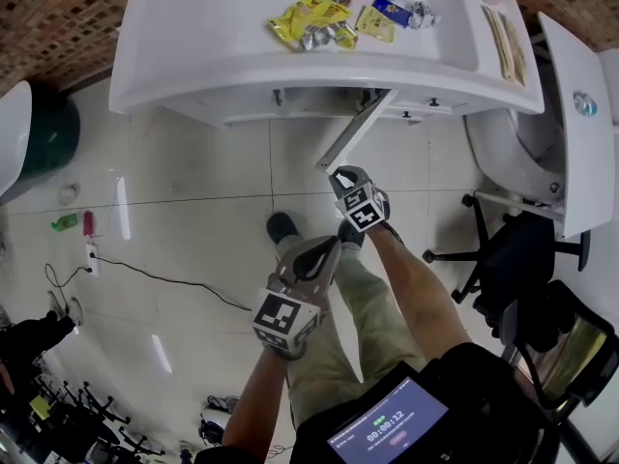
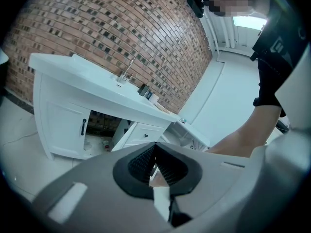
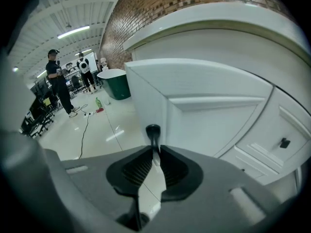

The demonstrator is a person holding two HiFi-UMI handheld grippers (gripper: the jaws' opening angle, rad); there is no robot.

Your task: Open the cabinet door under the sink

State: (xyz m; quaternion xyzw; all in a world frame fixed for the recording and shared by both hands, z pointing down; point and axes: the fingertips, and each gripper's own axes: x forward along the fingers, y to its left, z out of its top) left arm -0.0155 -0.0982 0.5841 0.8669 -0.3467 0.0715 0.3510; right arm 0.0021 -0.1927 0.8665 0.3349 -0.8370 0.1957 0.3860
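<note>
Black handle, just the one, and my right gripper has it: both pads are pinched in on its thin stem, barely a slit between them. It sits by the free edge of the white cabinet door. That door stands swung out from under the sink, angling from the vanity at 12 o'clock down toward me over the floor. My left gripper hangs at 7 o'clock of the right one, above my legs, pads pressed together with nothing in them.

Count with me: two grippers, two doors. The second door lies flat shut at 9 o'clock of the opening, its own black handle upright. Between the doors the cupboard space gapes, brick showing at the back. One small pale thing sits on its bottom; I can't tell what it is. One drawer with one dark knob sits at 3 o'clock of my door.

Up in the sink basin is a heap of wrappers, yellow, red, blue and silver, too tangled to count.

Room now: bare tile from 7 to 10 o'clock, with one cable trailing over it. One black office chair stands at 3 o'clock, near my right arm. The green bin is off at 9 o'clock, and two people stand well beyond it.
</note>
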